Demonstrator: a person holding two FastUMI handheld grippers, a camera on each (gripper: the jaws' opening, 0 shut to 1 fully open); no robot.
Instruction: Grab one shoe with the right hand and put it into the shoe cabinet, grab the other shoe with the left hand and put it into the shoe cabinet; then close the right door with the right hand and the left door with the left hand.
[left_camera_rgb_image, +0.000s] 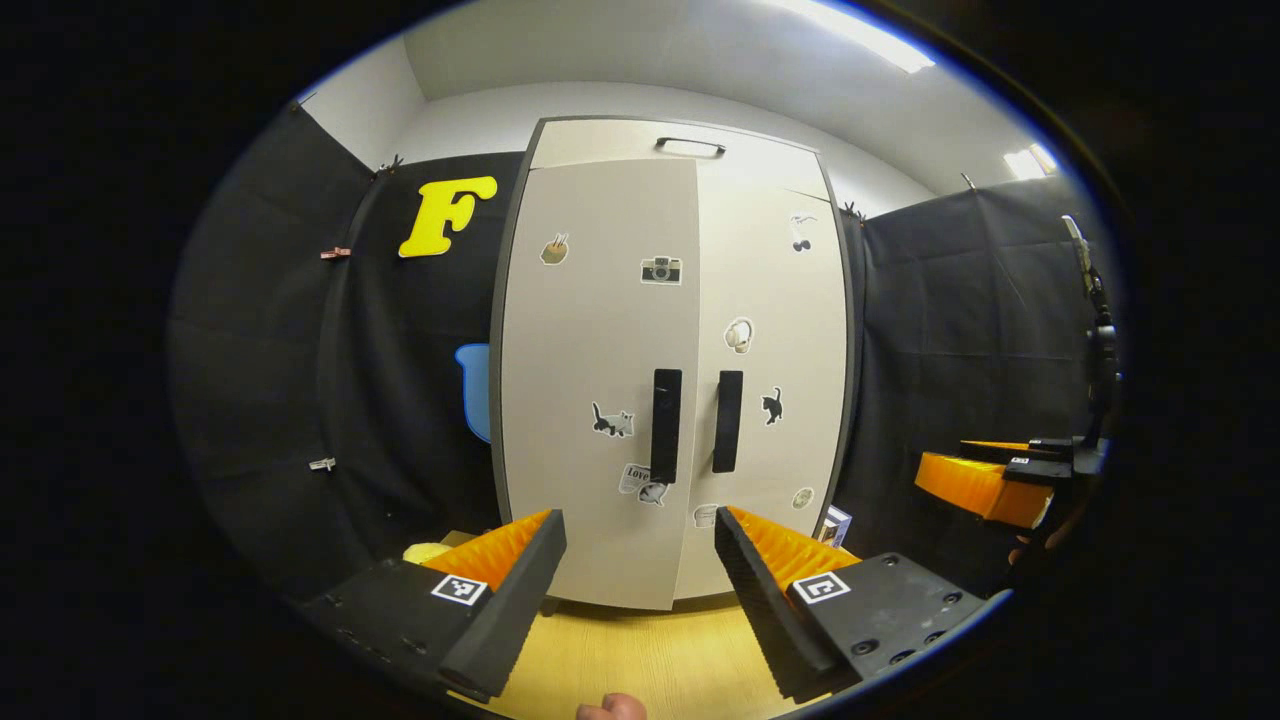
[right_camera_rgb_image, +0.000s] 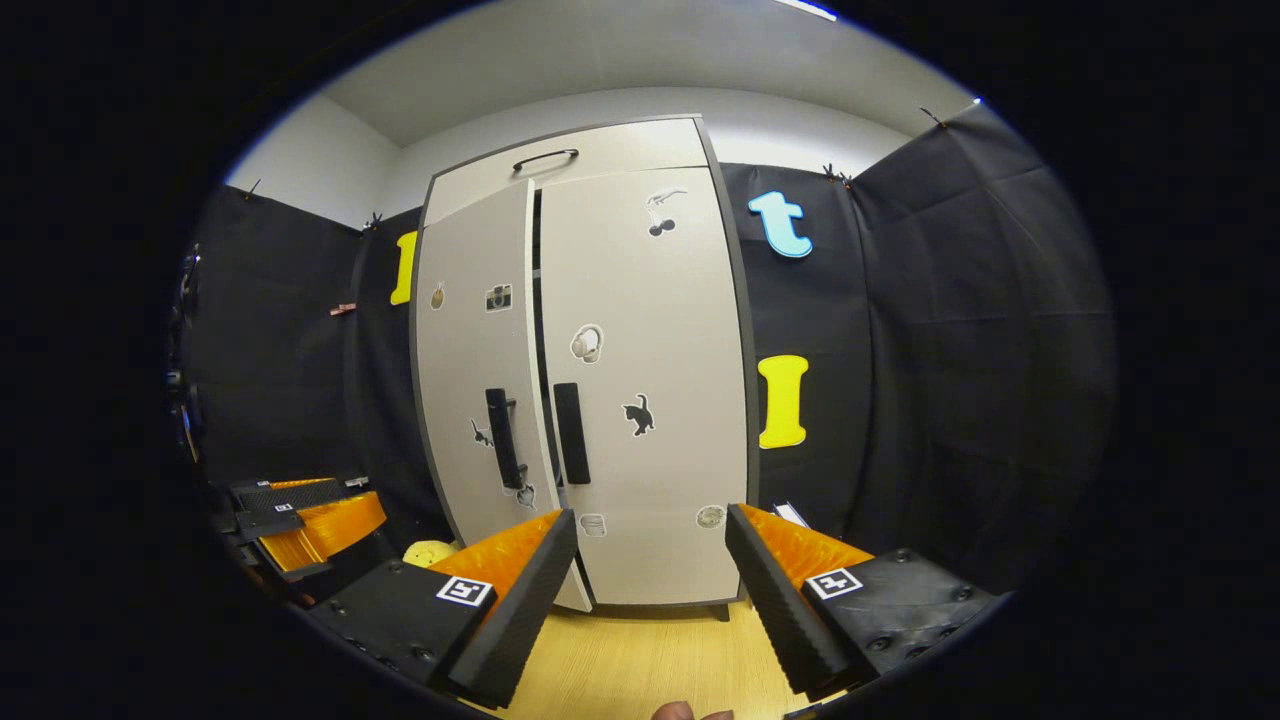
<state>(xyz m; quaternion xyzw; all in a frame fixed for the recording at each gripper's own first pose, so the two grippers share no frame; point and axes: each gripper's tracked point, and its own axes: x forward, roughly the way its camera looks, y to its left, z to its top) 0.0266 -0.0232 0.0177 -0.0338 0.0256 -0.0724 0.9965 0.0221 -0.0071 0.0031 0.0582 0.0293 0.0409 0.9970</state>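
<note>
Facing the tall pale grey shoe cabinet (left_camera_rgb_image: 680, 300) with its dark frame, the left gripper (left_camera_rgb_image: 640, 540) hangs in the air with its jaws spread wide and nothing between them. In the left gripper view, the cabinet's left door (left_camera_rgb_image: 600, 380) stands slightly proud of the right door (left_camera_rgb_image: 775, 370), its lower edge hanging a little forward over the light wooden floor (left_camera_rgb_image: 640, 660). Both doors carry small stickers and a black upright bar handle near the middle seam. In the right gripper view a dark gap runs down between the two doors (right_camera_rgb_image: 538, 320), so the left door (right_camera_rgb_image: 475, 370) is ajar while the right door (right_camera_rgb_image: 645, 380) lies flush with the frame. The right gripper (right_camera_rgb_image: 650, 545) also hangs clear of the cabinet, jaws wide apart and empty. It shows too at the right edge of the left gripper view (left_camera_rgb_image: 985, 480), beside the black cloth wall (left_camera_rgb_image: 960, 330). A small yellow object (right_camera_rgb_image: 432, 551) lies on the floor by the cabinet's lower left corner; what it is cannot be told. I can make out no shoes outside the cabinet.
</note>
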